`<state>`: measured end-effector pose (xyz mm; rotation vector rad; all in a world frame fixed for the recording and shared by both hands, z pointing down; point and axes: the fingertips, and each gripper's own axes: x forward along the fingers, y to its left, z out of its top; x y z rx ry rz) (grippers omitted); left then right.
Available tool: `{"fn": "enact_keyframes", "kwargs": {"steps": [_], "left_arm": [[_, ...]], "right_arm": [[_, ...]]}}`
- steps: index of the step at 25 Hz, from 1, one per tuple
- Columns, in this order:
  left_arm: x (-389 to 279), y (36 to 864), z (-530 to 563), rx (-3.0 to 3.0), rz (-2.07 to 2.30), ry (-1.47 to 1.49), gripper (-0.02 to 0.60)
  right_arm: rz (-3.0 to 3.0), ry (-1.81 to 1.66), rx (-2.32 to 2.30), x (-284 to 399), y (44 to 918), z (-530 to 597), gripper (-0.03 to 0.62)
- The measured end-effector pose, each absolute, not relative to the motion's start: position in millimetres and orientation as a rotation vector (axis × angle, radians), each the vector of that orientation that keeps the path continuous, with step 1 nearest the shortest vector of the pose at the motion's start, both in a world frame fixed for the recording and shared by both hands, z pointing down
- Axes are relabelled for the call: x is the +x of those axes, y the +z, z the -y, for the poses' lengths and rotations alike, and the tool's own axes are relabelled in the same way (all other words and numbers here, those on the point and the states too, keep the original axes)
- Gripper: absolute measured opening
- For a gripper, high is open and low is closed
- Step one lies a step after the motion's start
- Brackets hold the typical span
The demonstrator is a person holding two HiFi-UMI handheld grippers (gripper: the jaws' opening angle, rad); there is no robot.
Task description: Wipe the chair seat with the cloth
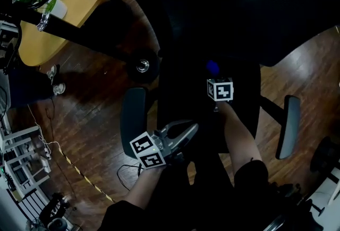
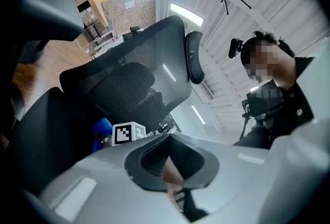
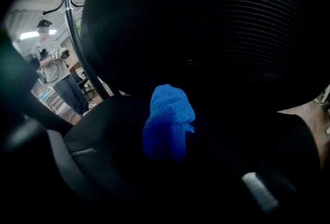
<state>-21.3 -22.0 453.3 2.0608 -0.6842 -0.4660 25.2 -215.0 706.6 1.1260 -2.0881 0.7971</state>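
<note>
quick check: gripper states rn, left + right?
Left gripper: looks closed, nothing held.
Right gripper: closed on the blue cloth.

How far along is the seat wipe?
Done: the right gripper has the blue cloth clamped in its jaws. In hand: cloth held over the chair seat, contact unclear. Remaining: the wiping; the dark seat shows no cleaned patch.

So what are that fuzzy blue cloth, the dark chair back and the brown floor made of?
Fuzzy blue cloth: probably terry or microfibre, judging by its nubby matte pile. Dark chair back: fine woven mesh, likely synthetic, since the lumbar pad shows through it. Brown floor: wood or wood-look planks, with board seams and a slight sheen.
</note>
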Motion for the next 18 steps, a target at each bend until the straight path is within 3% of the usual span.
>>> {"fn": "enact_keyframes", "kwargs": {"steps": [9, 18], "left_arm": [[-1, 455, 16, 2.052, 0.653, -0.442, -0.008], [12, 454, 14, 2.058, 0.665, -0.446, -0.008]], "right_arm": [[1.835, 0.722, 1.430, 216, 683, 229, 0.040], [1.913, 0.697, 1.450, 222, 675, 230, 0.040]]}}
